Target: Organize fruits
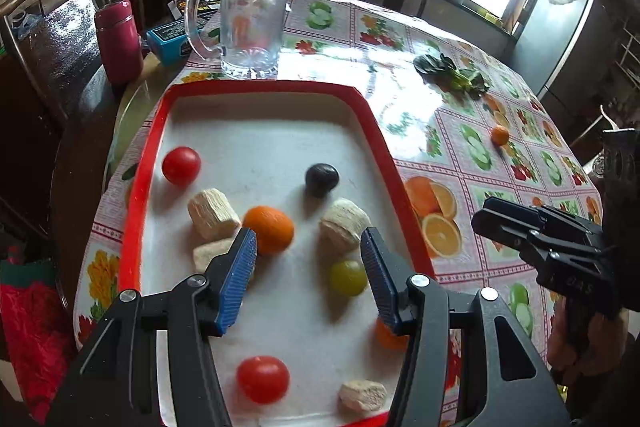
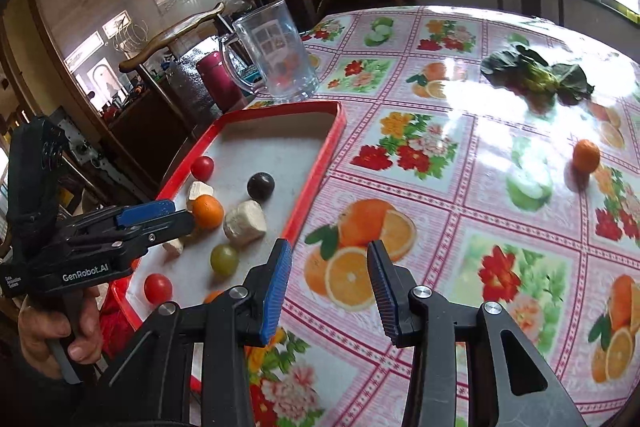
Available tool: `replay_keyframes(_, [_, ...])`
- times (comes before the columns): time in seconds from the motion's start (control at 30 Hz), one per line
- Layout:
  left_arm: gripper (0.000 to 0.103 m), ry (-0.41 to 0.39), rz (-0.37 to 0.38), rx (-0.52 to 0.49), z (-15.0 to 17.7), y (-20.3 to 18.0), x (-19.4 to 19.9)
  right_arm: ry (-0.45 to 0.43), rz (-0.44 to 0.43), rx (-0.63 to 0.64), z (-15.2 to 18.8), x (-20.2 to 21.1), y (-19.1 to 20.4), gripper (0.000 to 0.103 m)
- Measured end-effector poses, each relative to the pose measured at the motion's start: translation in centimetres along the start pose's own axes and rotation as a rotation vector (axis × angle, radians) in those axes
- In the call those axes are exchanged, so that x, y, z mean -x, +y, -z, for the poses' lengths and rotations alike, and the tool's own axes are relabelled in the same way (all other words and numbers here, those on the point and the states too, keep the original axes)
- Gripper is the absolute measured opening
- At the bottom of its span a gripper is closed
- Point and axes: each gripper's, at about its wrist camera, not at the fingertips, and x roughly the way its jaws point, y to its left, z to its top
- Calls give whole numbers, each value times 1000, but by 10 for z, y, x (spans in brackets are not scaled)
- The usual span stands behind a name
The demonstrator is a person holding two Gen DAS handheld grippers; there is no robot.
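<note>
A red-rimmed white tray (image 1: 140,195) (image 2: 320,163) holds two red tomatoes (image 1: 181,165) (image 1: 262,378), a dark plum (image 1: 321,179), an orange (image 1: 269,229), a green grape (image 1: 348,277), a small orange fruit (image 1: 386,338) and several pale cut chunks (image 1: 213,213). My left gripper (image 1: 308,255) is open and empty over the tray, between the orange and the grape. It also shows in the right wrist view (image 2: 168,215). My right gripper (image 2: 329,259) is open and empty above the tablecloth, right of the tray. A small orange (image 2: 586,155) (image 1: 499,135) lies alone on the table.
A glass mug (image 1: 250,15) (image 2: 276,51) stands behind the tray. Leafy greens (image 1: 452,71) (image 2: 536,75) lie at the far right of the table. A maroon flask (image 1: 119,41) and a blue box (image 1: 170,41) sit at the left edge, beside a chair.
</note>
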Motion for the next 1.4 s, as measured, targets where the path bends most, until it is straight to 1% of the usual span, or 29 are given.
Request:
replay_keyframes(0.33, [53, 16, 19, -42, 36, -18, 17, -2, 7, -18, 24, 16, -11, 42])
replay_keyframes(0.53, [53, -2, 25, -48, 52, -26, 32, 1, 8, -23, 38, 26, -14, 42])
replay_keyframes(0.7, [53, -30, 28, -53, 66, -35, 44, 4, -14, 23, 50, 38, -10, 42])
replay_keyframes(0.77, [53, -32, 28, -53, 73, -37, 49, 2, -27, 57, 53, 42, -6, 46])
replay_keyframes(0.83, [53, -34, 26, -47, 81, -38, 54, -8, -33, 97, 58, 48, 0, 54])
replay_keyframes(0.87, [53, -37, 23, -46, 85, -38, 57, -12, -35, 121, 60, 50, 3, 55])
replay_keyframes(0.97, [53, -54, -8, -50, 95, -39, 67, -18, -52, 199, 66, 55, 15, 65])
replay_keyframes(1.03, [53, -60, -23, -48, 101, -38, 72, -21, -60, 253, 70, 57, 24, 76])
replay_keyframes(1.1, [55, -72, -46, -47, 105, -37, 77, -24, -66, 304, 74, 58, 33, 80])
replay_keyframes(1.13, [59, -80, -59, -48, 107, -37, 80, -24, -74, 328, 75, 59, 37, 82])
replay_keyframes(1.17, [65, -87, -74, -51, 109, -37, 83, -24, -82, 352, 77, 59, 42, 83])
replay_keyframes(1.23, [73, -106, -100, -55, 113, -37, 89, -24, -89, 393, 80, 60, 51, 86])
replay_keyframes(1.4, [73, -130, -142, -68, 118, -36, 97, -13, -110, 483, 86, 57, 70, 86])
